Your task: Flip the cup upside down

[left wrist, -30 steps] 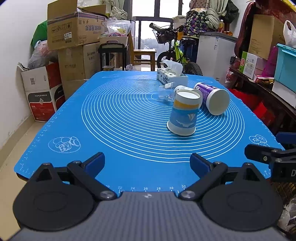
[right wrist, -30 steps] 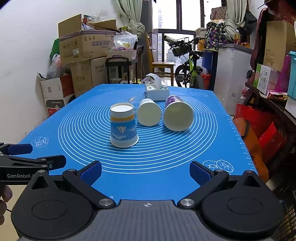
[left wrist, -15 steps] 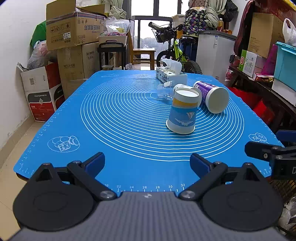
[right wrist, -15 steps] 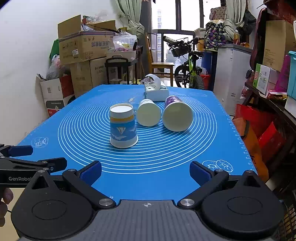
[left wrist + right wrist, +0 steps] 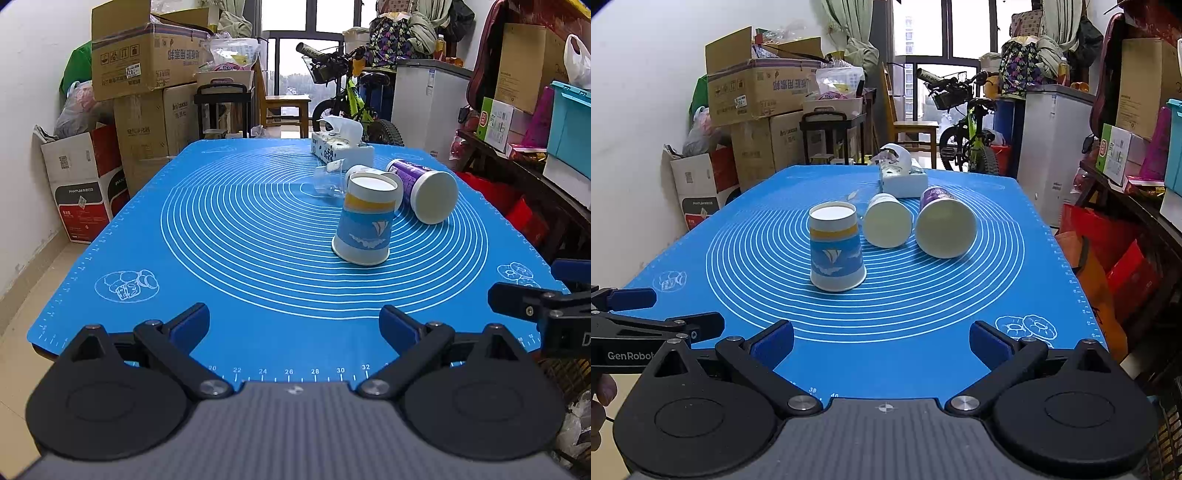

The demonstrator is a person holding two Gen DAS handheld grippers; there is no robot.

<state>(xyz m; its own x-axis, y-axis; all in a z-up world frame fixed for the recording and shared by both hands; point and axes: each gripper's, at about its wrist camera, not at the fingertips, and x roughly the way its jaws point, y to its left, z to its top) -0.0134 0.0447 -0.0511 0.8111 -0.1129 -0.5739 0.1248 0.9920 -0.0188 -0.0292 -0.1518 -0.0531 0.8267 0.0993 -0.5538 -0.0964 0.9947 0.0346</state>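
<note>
A blue paper cup with a yellow band and a sailboat print stands upside down on the blue mat, wide rim down. A white cup and a purple cup lie on their sides behind it. My left gripper is open and empty at the mat's near edge; it also shows at the left of the right wrist view. My right gripper is open and empty, well short of the cups; it also shows at the right of the left wrist view.
A tissue box and a small clear cup sit at the back of the mat. Stacked cardboard boxes stand left, a bicycle and a white cabinet behind, cluttered shelves right.
Almost nothing has changed. Both grippers stay open near the front edge with a slight drift of view. The cups have not moved.
</note>
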